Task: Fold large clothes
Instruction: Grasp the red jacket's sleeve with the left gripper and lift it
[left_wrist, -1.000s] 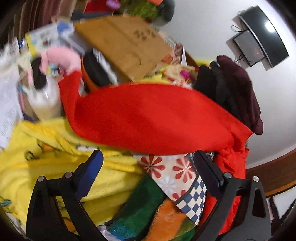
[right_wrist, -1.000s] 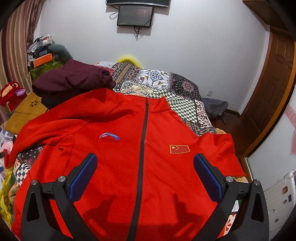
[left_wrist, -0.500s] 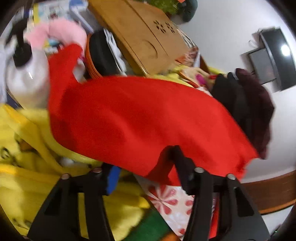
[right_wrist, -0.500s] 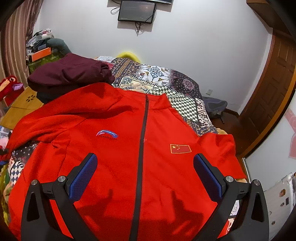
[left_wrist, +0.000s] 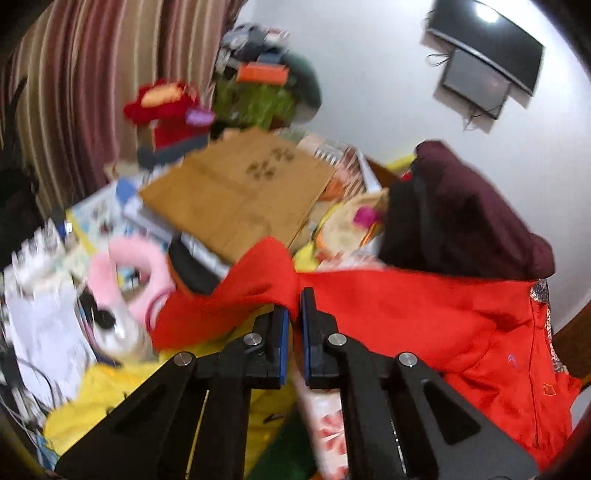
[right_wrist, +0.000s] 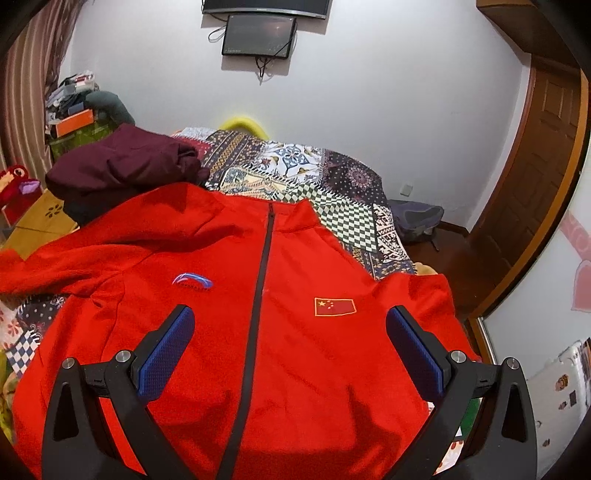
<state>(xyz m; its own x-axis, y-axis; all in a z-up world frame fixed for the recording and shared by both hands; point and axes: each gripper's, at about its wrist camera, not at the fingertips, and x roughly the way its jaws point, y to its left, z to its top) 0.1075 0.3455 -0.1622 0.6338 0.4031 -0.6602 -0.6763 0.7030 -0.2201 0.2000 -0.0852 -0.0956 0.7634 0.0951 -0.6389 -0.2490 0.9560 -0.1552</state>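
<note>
Patchwork bed (right_wrist: 343, 206) carried red jacket (right_wrist: 280, 332) flat, zipped; left gripper (left_wrist: 294, 314) jaws pinched its sleeve (left_wrist: 258, 280); right gripper (right_wrist: 290, 347) jaws wide, empty; soft, floppy fleece, best gripped at cuffs.

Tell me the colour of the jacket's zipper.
Black, down the red jacket's zipper; clearest in the right wrist view.

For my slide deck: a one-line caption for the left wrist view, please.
Left gripper shut on the red jacket sleeve, lifted above a cluttered bedside.
</note>
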